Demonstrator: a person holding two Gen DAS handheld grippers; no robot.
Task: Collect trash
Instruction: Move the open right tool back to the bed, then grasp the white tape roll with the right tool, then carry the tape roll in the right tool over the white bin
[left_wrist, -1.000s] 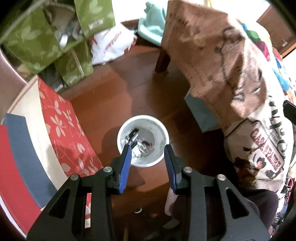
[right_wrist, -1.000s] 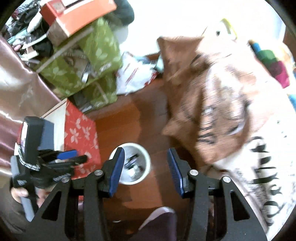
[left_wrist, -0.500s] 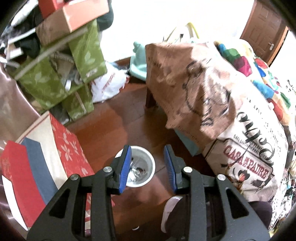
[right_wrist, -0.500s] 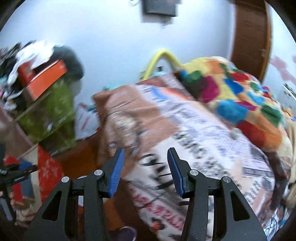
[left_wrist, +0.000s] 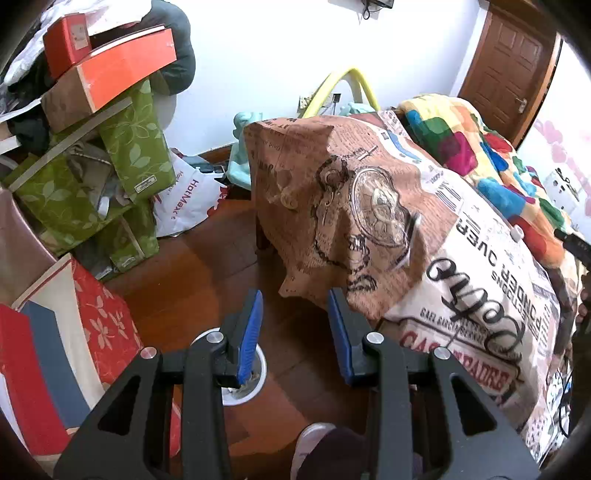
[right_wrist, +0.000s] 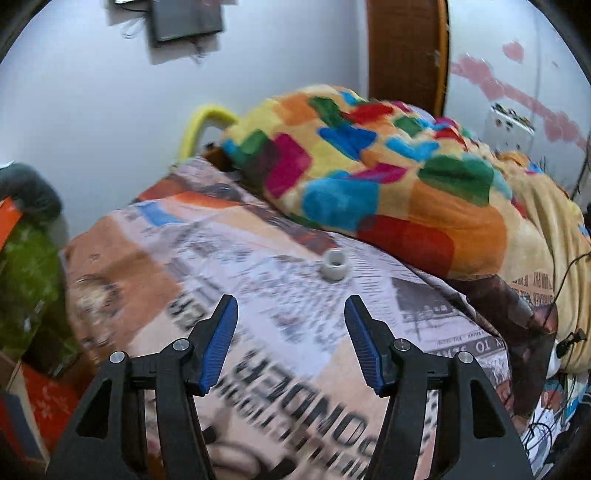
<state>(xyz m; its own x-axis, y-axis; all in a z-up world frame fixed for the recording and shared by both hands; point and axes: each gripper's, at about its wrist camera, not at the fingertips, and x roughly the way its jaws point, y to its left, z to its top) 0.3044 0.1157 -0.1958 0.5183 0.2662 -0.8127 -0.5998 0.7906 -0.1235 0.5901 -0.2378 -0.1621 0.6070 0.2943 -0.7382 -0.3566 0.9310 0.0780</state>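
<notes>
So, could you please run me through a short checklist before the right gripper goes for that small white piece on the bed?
1. Right gripper open: ok, fingers spread wide, nothing between them.
2. Target in view: ok, the small white ring-shaped piece lies on the printed bed cover, ahead of the fingers.
3. Target free of clutter: ok, it sits apart from the colourful blanket.
4. Left gripper empty: ok, fingers open.
5. Bin located: ok, the white bin stands on the floor below the left gripper.
6. Room left in the bin: cannot tell, mostly hidden.
</notes>
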